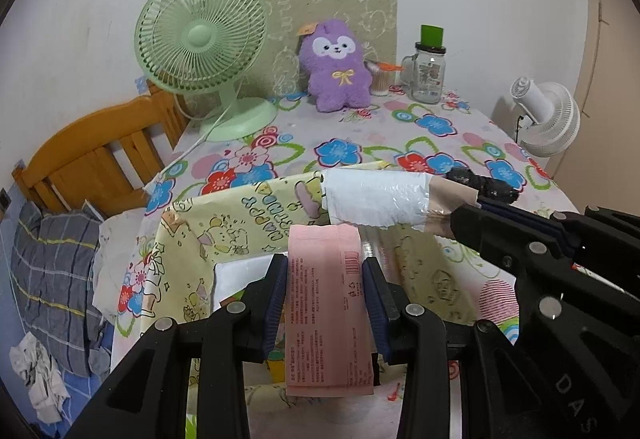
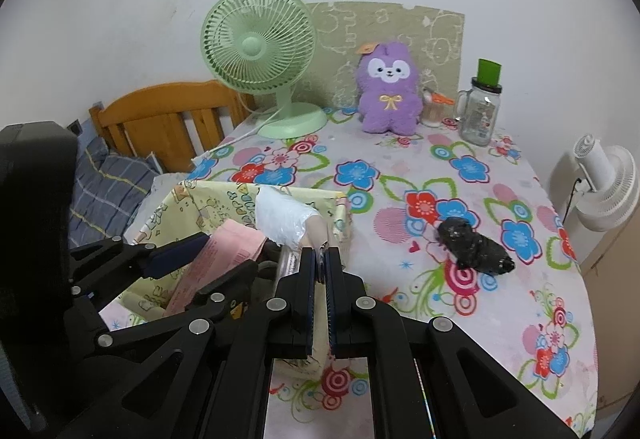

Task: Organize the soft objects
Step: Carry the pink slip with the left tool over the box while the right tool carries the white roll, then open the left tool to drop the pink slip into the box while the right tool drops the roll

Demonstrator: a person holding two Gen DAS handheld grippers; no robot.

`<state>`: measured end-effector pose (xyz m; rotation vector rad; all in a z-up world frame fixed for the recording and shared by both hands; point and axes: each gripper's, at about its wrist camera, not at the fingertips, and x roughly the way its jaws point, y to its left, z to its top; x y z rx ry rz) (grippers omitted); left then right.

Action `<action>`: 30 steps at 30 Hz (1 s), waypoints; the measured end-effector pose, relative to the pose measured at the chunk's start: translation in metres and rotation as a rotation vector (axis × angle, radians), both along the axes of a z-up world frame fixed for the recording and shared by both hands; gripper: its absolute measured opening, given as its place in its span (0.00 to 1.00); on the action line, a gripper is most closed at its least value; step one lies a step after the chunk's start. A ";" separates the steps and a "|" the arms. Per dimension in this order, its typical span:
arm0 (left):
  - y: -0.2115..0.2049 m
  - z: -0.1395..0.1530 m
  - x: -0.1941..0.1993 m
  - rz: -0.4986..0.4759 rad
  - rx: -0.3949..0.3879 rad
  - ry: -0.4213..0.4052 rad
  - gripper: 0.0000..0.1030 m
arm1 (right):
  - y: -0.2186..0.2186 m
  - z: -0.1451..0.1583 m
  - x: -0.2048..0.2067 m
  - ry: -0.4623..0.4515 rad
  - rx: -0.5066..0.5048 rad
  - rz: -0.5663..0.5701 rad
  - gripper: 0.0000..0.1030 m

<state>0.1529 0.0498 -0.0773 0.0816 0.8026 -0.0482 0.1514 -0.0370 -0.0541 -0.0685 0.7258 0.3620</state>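
My left gripper [image 1: 325,285] is shut on a pink soft packet [image 1: 326,303] and holds it over a yellow cartoon-print box [image 1: 224,223] at the table's near left. My right gripper [image 2: 320,263] is shut on the end of a roll [image 2: 286,217] wrapped in white plastic, which lies across the box; the roll also shows in the left wrist view [image 1: 376,199]. A black crumpled bag [image 2: 472,245] lies on the flowered tablecloth [image 2: 400,167] to the right of the box. A purple plush toy [image 2: 388,91] sits at the back against a card.
A green desk fan [image 2: 260,55] stands at the back left, its cord trailing off the table. A glass mug jar with a green lid [image 2: 482,107] and a small cup [image 2: 434,109] stand at the back right. A white fan [image 2: 604,187] stands beyond the right edge. A wooden bed frame [image 1: 96,155] and pillow lie left.
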 end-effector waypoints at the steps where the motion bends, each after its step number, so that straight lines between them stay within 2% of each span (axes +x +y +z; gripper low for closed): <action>1: 0.002 -0.002 0.001 0.003 -0.001 0.004 0.38 | 0.002 -0.001 0.001 0.002 0.002 0.005 0.07; 12: 0.024 -0.023 0.016 0.068 -0.020 0.061 0.39 | 0.024 -0.018 0.016 0.042 0.011 0.063 0.07; 14: 0.029 -0.025 0.019 0.086 -0.018 0.065 0.44 | 0.029 -0.020 0.019 0.051 0.017 0.076 0.07; 16: 0.032 -0.025 0.020 0.095 -0.015 0.064 0.59 | 0.033 -0.022 0.022 0.061 0.023 0.090 0.07; 19: 0.035 -0.024 0.018 0.105 -0.009 0.044 0.74 | 0.039 -0.025 0.026 0.074 0.037 0.113 0.08; 22: 0.034 -0.023 0.016 0.107 0.000 0.034 0.82 | 0.043 -0.027 0.028 0.085 0.026 0.118 0.15; 23: 0.035 -0.023 0.014 0.104 -0.004 0.034 0.83 | 0.043 -0.027 0.029 0.088 0.022 0.115 0.22; 25: 0.035 -0.022 0.012 0.108 -0.010 0.035 0.87 | 0.041 -0.027 0.027 0.086 0.029 0.114 0.40; 26: 0.036 -0.020 0.010 0.113 -0.018 0.035 0.88 | 0.039 -0.025 0.025 0.075 0.031 0.106 0.54; 27: 0.037 -0.019 0.010 0.116 -0.024 0.034 0.89 | 0.036 -0.024 0.024 0.061 0.028 0.089 0.63; 30: 0.038 -0.016 0.005 0.123 -0.043 0.038 0.92 | 0.030 -0.019 0.018 0.038 0.034 0.077 0.70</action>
